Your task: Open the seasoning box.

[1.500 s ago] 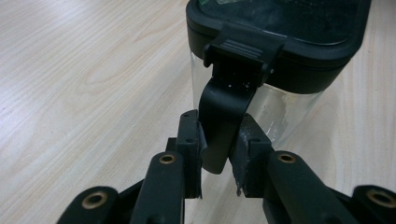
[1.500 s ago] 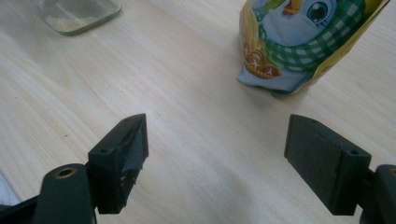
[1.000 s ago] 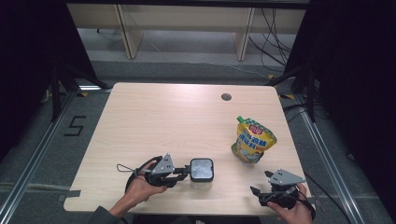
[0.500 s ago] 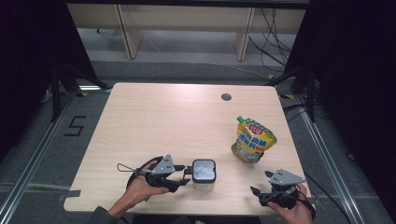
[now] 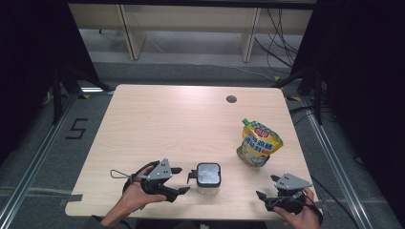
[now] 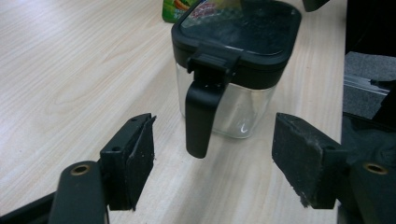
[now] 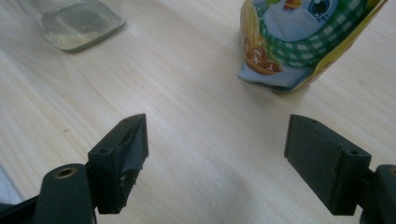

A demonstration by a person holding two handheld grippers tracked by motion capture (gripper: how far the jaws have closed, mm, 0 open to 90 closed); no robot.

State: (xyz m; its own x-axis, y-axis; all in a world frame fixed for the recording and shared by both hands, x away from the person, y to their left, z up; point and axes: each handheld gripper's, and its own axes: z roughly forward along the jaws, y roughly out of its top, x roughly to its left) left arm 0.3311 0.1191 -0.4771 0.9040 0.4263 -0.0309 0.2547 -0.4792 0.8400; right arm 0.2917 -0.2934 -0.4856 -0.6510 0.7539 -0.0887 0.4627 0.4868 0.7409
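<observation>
A clear square jar with a black lid and a black handle stands near the table's front edge. My left gripper lies just left of it, held by a hand. Its jaws have just been opening and now stand wide. In the left gripper view the handle hangs just ahead of the gap, and neither pad touches it. A yellow spouted pouch stands upright to the right. My right gripper rests open at the front right corner, and the right gripper view has bare wood between its pads and the pouch ahead.
The light wooden table has a round cable hole at the back right. The jar's base holds a thin layer of grains. Dark floor and rails surround the table, with its front edge right under both hands.
The left gripper's jaws have spread apart and let go of the jar's handle, and the gripper has drawn back slightly to the left. The right gripper, jar and pouch stay put.
</observation>
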